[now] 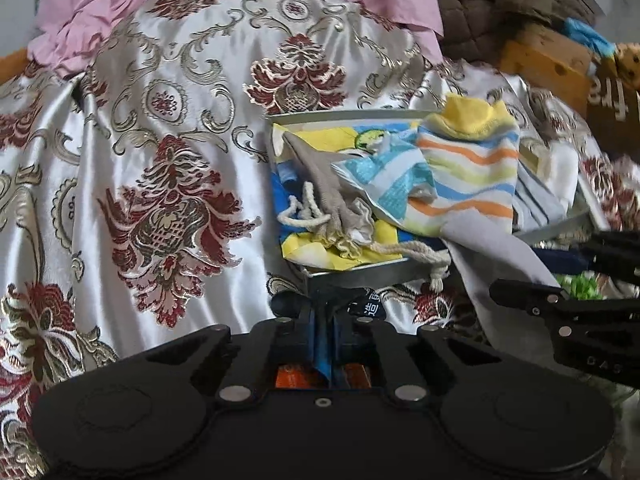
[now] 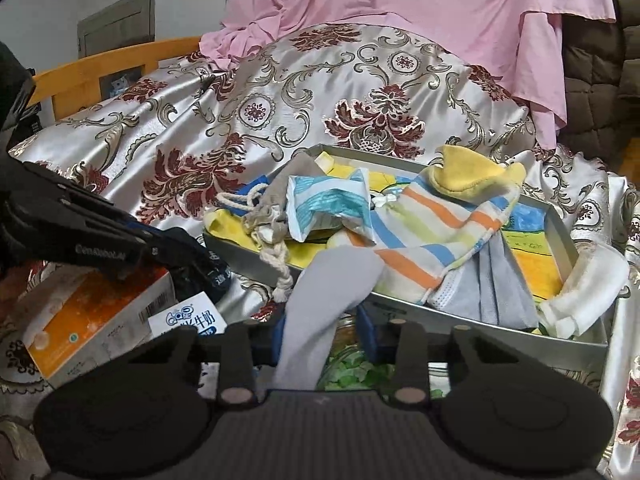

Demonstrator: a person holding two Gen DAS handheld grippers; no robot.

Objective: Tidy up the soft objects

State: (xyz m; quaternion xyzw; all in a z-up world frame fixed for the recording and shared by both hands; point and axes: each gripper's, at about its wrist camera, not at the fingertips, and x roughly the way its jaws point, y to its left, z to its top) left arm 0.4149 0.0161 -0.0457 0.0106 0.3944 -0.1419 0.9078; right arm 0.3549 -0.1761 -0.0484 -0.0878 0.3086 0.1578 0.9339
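A shallow grey tray [image 2: 440, 318] [image 1: 360, 278] holds soft items: a striped sock with a yellow cuff [image 2: 448, 224] [image 1: 468, 168], a beige drawstring pouch [image 1: 324, 184] [image 2: 272, 208], a blue-striped cloth [image 2: 320, 204], grey cloths [image 2: 500, 280] and a white cloth [image 2: 588, 288]. A grey sock [image 2: 316, 304] [image 1: 492, 256] hangs over the tray's near rim, down between the fingers of my right gripper [image 2: 324, 340], which is open. My left gripper [image 1: 326, 320] is shut on a black sock [image 1: 360, 304] [image 2: 204, 268] just in front of the tray.
Everything lies on a silver and red brocade cloth [image 1: 160, 140]. A pink sheet [image 2: 420, 12] is behind. An orange box [image 2: 92, 316] and a milk carton [image 2: 188, 316] lie at left in the right wrist view. Green leafy material [image 2: 352, 372] lies below the tray.
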